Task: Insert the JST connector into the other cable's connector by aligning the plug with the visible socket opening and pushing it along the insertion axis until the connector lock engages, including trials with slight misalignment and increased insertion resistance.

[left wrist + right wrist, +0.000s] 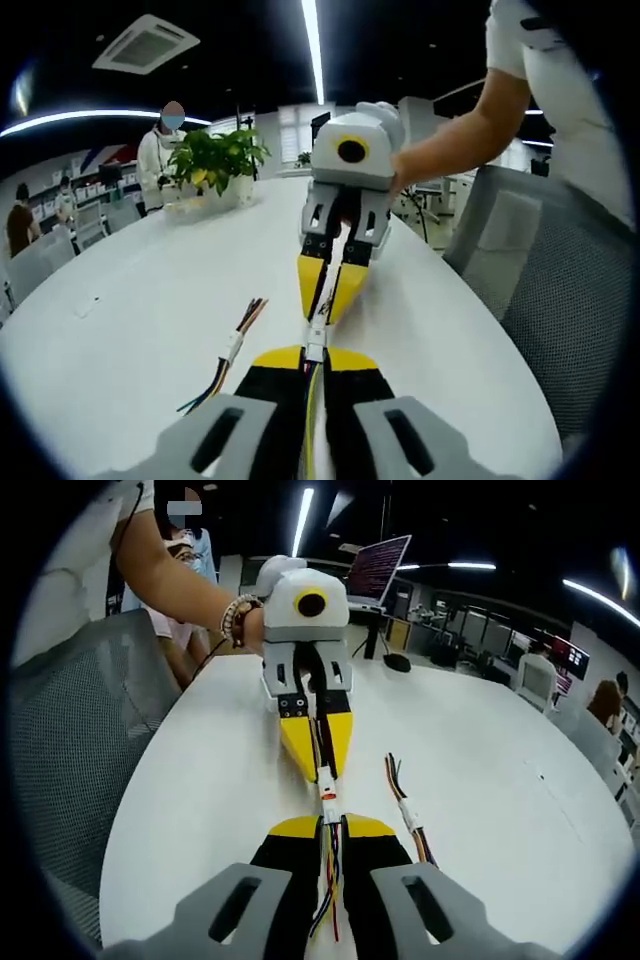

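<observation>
1. White bench (120,300) in an office, a plant (215,160) at its far end.
2. We hold both tools tip to tip: left tool (314,362) clamps one cable, right tool (330,828) the other.
3. Connectors (327,792) meet between them.
4. A spare cable (232,350) lies beside.

I get bright, even light from the long ceiling strips (312,45) overhead, and the white table (130,300) throws it back almost washed out (shadows there are faint and soft). Both views bend hard at their edges, curving the table rim. The centre reads sharp; people far off look soft and small.
</observation>
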The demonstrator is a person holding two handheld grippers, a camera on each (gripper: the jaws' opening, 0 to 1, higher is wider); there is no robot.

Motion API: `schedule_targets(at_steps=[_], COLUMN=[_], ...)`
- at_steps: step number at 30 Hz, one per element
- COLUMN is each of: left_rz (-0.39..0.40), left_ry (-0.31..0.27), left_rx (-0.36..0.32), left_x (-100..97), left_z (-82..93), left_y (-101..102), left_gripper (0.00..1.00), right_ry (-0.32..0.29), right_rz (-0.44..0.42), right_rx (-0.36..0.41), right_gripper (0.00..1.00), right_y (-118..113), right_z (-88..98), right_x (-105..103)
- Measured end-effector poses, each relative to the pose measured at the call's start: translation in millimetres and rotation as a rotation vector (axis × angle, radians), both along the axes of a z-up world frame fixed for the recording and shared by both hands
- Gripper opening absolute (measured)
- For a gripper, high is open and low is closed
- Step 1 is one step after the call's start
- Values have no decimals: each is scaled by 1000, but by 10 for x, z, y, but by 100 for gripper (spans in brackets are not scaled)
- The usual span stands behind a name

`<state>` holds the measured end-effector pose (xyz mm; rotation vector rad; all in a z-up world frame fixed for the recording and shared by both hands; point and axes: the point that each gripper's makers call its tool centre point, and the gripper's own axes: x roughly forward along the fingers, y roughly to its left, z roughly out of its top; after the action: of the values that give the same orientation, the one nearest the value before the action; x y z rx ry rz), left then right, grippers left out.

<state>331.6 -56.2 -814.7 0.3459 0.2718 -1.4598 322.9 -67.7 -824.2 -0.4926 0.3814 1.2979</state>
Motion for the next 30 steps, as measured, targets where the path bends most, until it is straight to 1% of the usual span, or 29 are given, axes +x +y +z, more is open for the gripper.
schedule_targets(at_steps=[12,30], left_rz=[-4,-2], left_ry=[5,12], left_rx=[15,19], left_x=[-9,-7], left_z=[-37,-53], left_y=[11,15], left_gripper=[0,0], right_ry=[-7,-17], right_rz=[9,30], right_rx=[-7,-35], right_gripper=[4,4], right_y=[19,27], right_z=[-7,-39], right_x=[9,13])
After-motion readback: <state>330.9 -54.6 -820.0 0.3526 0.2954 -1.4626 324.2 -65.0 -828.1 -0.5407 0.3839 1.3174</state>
